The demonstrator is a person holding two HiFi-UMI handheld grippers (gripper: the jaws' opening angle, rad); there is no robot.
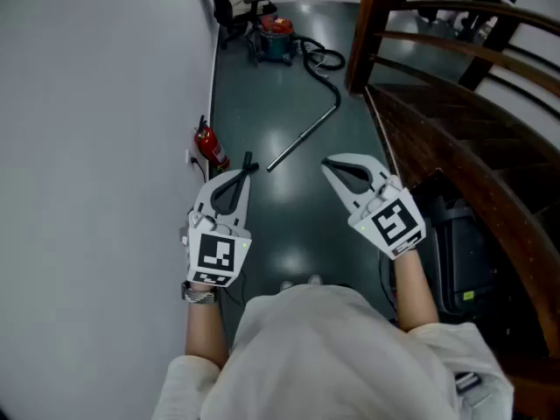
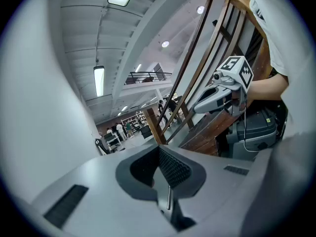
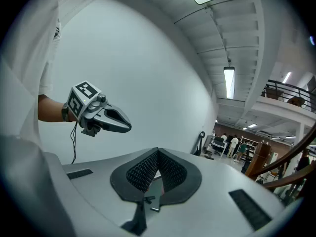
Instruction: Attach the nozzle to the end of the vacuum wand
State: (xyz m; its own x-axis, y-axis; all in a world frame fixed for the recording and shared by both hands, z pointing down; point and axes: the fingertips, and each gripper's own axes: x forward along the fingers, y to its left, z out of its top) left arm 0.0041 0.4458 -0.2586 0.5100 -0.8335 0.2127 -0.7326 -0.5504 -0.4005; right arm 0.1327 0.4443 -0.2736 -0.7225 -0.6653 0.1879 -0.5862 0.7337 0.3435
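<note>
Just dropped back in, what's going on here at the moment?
A person holds a white two-jaw gripper in each hand, out over the dark green floor. The left gripper and the right gripper are both shut with nothing between the jaws. The thin silver vacuum wand lies on the floor ahead, untouched, its black hose running to a red and teal canister vacuum.

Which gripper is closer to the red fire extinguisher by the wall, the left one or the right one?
Left. In the head view the left gripper shows just right of the fire extinguisher; the right gripper is well further right, beyond the vacuum wand.
</note>
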